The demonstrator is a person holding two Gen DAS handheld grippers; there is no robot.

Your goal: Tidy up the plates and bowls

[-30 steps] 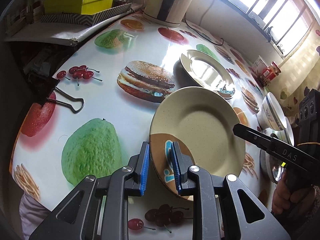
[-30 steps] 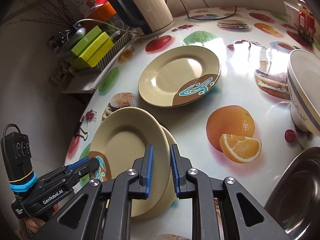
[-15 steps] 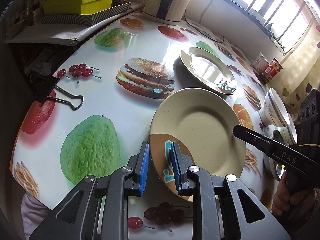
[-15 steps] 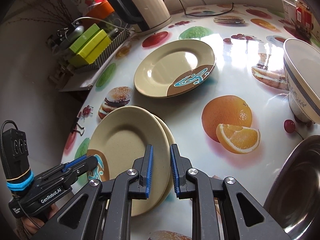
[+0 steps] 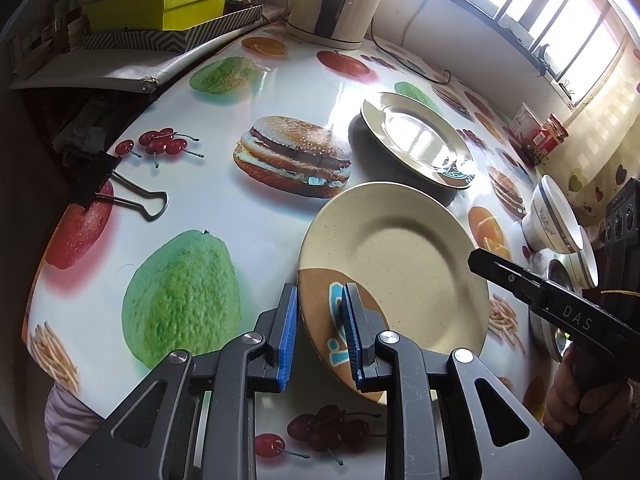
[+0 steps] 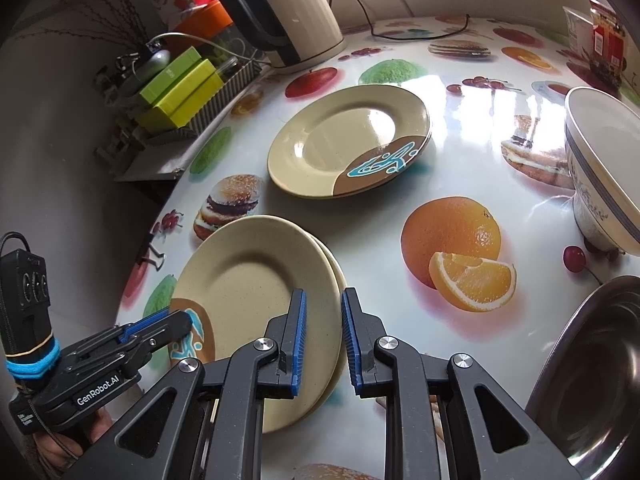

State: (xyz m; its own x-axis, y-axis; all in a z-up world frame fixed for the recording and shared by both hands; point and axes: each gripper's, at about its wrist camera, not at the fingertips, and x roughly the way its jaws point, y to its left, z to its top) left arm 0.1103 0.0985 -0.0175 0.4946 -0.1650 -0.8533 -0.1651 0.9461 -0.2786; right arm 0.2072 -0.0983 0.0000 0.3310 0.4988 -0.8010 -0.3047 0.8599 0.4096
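Note:
Two stacked beige plates (image 6: 256, 292) with a brown and blue patch are tilted above the fruit-print table (image 5: 224, 208). My left gripper (image 5: 320, 332) is shut on their near rim at the brown patch (image 5: 320, 292). My right gripper (image 6: 323, 336) is shut on the opposite rim. Both show in each other's view: the right gripper (image 5: 476, 258) and the left gripper (image 6: 176, 320). Another stack of beige plates (image 6: 348, 144) lies flat farther back, glaring in the left wrist view (image 5: 416, 144).
A white bowl with a blue band (image 6: 604, 172) stands at the right, with a steel bowl (image 6: 592, 372) near it. A kettle (image 6: 288, 16), green boxes (image 6: 180, 88), jars (image 6: 604, 36) and a binder clip (image 5: 116, 188) line the table edges.
Both grippers have carried the held plates slightly farther across the table toward the flat stack. The grips have not changed.

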